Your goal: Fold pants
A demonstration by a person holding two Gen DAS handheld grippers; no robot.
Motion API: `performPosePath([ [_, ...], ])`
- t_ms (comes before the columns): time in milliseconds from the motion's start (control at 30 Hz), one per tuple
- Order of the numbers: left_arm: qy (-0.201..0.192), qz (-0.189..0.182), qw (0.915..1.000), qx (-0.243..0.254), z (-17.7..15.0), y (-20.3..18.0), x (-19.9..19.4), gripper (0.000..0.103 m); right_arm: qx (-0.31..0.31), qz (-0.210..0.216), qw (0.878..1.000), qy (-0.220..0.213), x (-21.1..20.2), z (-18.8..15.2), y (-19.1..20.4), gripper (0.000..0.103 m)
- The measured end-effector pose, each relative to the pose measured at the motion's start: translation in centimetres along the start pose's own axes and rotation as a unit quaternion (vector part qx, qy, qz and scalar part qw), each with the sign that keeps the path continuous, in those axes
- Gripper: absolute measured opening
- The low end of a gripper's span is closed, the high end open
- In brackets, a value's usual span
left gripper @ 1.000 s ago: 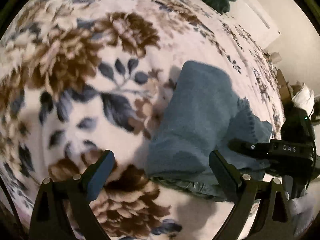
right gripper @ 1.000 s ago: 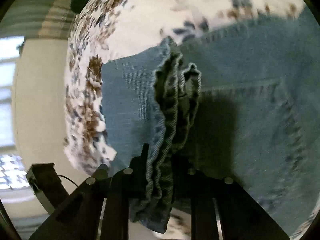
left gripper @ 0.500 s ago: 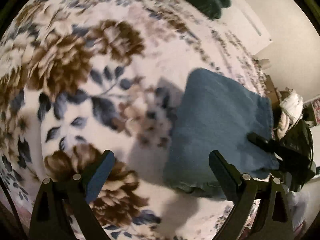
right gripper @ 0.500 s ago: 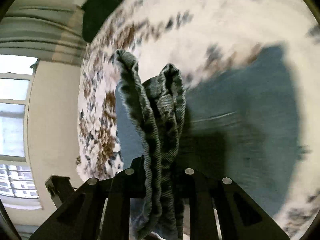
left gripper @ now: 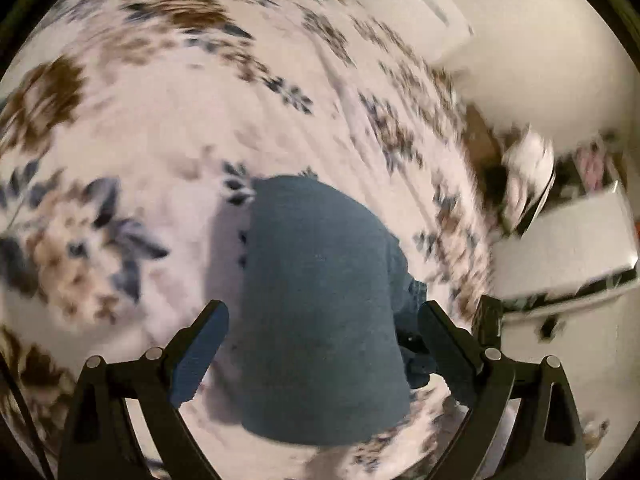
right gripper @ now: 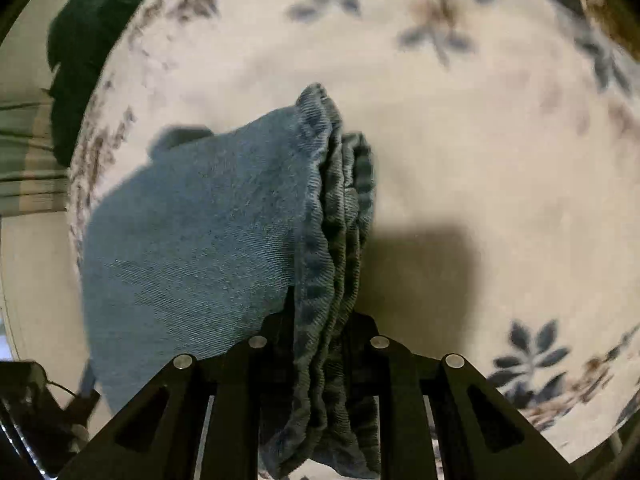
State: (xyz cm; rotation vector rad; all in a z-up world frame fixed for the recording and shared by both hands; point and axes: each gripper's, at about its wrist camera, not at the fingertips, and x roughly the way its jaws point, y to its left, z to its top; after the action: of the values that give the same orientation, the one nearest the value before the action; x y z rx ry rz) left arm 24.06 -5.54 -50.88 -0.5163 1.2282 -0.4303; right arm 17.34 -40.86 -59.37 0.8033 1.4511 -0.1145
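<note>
Two grippers in play over a floral blanket. R gripper: jaws pinched tight on the bunched hems of the blue jeans, several denim layers stacked betw. the fingers, ruffled edges sticking up above and hanging down below the jaws. Rest of the denim drapes off to the left in the right-wrist view, lifted clear of the bedding, shadow thrown on the blanket just right of the jaws. L gripper: fingers spread wide, nothing betw. the pads; it hovers above the folded jeans, which lie on the blanket w/ a rounded fold at the far end. Dark green cloth sits at the blanket's far edge. Left-wrist view is motion-blurred; a white box shows beyond the bed edge on the right.
</note>
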Motion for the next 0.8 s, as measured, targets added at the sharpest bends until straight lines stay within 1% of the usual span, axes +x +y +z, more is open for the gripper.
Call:
performPosePath([
  [67, 0.031, 0.030, 0.9983, 0.040, 0.2, -1.0, 2.6, 0.096, -0.011, -0.018, 1.000, -0.008, -0.8, -0.5, 0.0, 0.018],
  [100, 0.052, 0.049, 0.9958, 0.058, 0.1, -1.2, 3.9, 0.096, -0.012, -0.024, 1.000, -0.013, -1.4, -0.7, -0.3, 0.018],
  [133, 0.083, 0.070, 0.9907, 0.082, -0.4, -1.1, 5.7, 0.097, -0.013, -0.034, 0.999, -0.014, -1.8, -1.1, -0.4, 0.018],
  [167, 0.099, 0.076, 0.9878, 0.093, -0.7, -0.9, 6.6, 0.099, -0.005, -0.044, 0.999, -0.011, -2.7, -1.2, -1.1, 0.018],
  [200, 0.113, 0.079, 0.9850, 0.103, -1.1, -0.7, 7.3, 0.100, 0.011, -0.045, 0.999, -0.008, -3.6, -1.2, -2.3, 0.018],
  [233, 0.134, 0.086, 0.9805, 0.114, -1.6, -0.4, 8.2, 0.101, 0.020, -0.044, 0.999, -0.004, -3.8, -1.6, -2.7, 0.018],
  [267, 0.142, 0.084, 0.9792, 0.118, -1.8, -0.1, 8.6, 0.103, 0.028, -0.041, 0.999, 0.002, -3.8, -1.6, -3.2, 0.019],
  [333, 0.145, 0.074, 0.9805, 0.109, -1.9, 0.7, 9.0, 0.103, 0.020, -0.041, 0.998, 0.031, -2.9, -1.4, -4.0, 0.022],
  [367, 0.146, 0.074, 0.9809, 0.105, -1.8, 0.9, 9.0, 0.103, 0.017, -0.035, 0.998, 0.047, -2.3, -1.3, -4.2, 0.028],
  [400, 0.148, 0.073, 0.9814, 0.098, -1.5, 1.1, 8.9, 0.103, 0.020, -0.028, 0.998, 0.057, -2.1, -1.2, -4.5, 0.032],
  [433, 0.149, 0.071, 0.9819, 0.094, -1.3, 1.0, 8.4, 0.103, 0.027, -0.026, 0.997, 0.063, -2.1, -1.0, -4.8, 0.040],
  [500, 0.137, 0.073, 0.9837, 0.091, -0.8, 0.8, 7.4, 0.102, 0.041, -0.018, 0.997, 0.056, -3.2, -0.9, -5.1, 0.047],
  [567, 0.123, 0.058, 0.9877, 0.077, -0.1, 0.6, 5.7, 0.101, 0.054, -0.021, 0.998, 0.025, -5.2, -0.8, -5.1, 0.067],
  [600, 0.113, 0.048, 0.9903, 0.065, 0.5, 0.5, 5.0, 0.101, 0.055, -0.016, 0.998, 0.000, -6.7, -0.8, -4.7, 0.069],
  [633, 0.103, 0.037, 0.9926, 0.052, 1.3, 0.3, 4.5, 0.101, 0.054, -0.010, 0.998, -0.015, -7.6, -0.6, -4.4, 0.069],
  [667, 0.099, 0.034, 0.9933, 0.048, 2.0, 0.2, 4.4, 0.101, 0.051, 0.000, 0.998, -0.028, -8.3, -0.4, -3.7, 0.069],
  [733, 0.088, 0.051, 0.9936, 0.048, 3.5, 0.0, 5.1, 0.101, 0.033, 0.032, 0.998, -0.041, -8.8, 0.4, -1.2, 0.069],
  [767, 0.087, 0.066, 0.9927, 0.049, 4.3, 0.0, 6.0, 0.101, 0.017, 0.052, 0.998, -0.038, -8.3, 0.9, 0.2, 0.069],
  [800, 0.088, 0.084, 0.9913, 0.051, 4.9, 0.2, 6.7, 0.101, -0.003, 0.067, 0.997, -0.025, -7.2, 1.7, 2.0, 0.069],
])
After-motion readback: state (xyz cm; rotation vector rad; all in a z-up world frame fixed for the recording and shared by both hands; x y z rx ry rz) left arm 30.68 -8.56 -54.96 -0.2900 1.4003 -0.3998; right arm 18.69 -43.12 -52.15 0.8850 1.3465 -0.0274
